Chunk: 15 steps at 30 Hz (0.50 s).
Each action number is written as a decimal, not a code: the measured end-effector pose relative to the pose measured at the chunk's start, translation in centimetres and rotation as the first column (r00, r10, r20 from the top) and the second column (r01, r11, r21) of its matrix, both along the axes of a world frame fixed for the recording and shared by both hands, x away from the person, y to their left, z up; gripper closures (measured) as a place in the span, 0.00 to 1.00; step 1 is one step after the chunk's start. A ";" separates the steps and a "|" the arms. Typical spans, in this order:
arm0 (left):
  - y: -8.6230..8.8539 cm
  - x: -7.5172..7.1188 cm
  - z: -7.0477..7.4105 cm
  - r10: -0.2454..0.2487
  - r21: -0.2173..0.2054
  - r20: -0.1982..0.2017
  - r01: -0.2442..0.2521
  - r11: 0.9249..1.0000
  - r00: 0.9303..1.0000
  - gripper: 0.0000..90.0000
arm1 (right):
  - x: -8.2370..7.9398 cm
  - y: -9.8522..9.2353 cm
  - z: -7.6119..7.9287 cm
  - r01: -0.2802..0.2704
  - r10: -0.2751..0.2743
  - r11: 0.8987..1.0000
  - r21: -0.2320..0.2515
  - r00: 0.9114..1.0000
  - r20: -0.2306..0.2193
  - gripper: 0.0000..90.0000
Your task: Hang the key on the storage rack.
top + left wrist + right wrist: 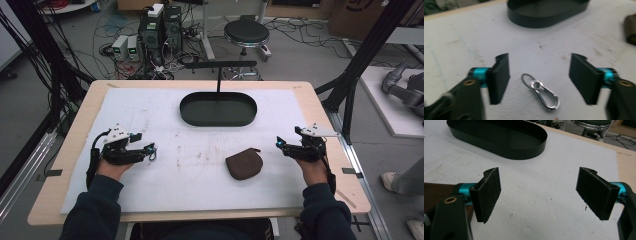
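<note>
Jaws of the left gripper (539,80) stand spread wide near the table's (75,135) left edge, straddling a silver carabiner clip (540,91). Past centre lie a black oval tray (218,108) and a brown pouch (244,163). The right gripper (538,195) gapes, unladen, near the right edge.

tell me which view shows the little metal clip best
The left gripper view: the metal clip lies close up on the white mat, ring and snap hook both clear, between the open left tool jaws. In the high view it is a tiny glint at that tool's tip.
</note>
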<state>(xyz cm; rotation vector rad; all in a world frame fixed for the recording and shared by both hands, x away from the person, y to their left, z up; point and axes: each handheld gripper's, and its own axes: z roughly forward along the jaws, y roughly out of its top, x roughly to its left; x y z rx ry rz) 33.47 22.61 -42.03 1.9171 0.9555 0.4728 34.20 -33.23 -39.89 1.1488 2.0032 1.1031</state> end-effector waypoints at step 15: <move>0.2 1.0 -1.0 0.090 -0.010 -0.087 -0.091 0.996 0.992 0.60 | -0.1 0.1 0.0 -0.004 0.004 1.000 -0.004 1.000 -0.001 0.23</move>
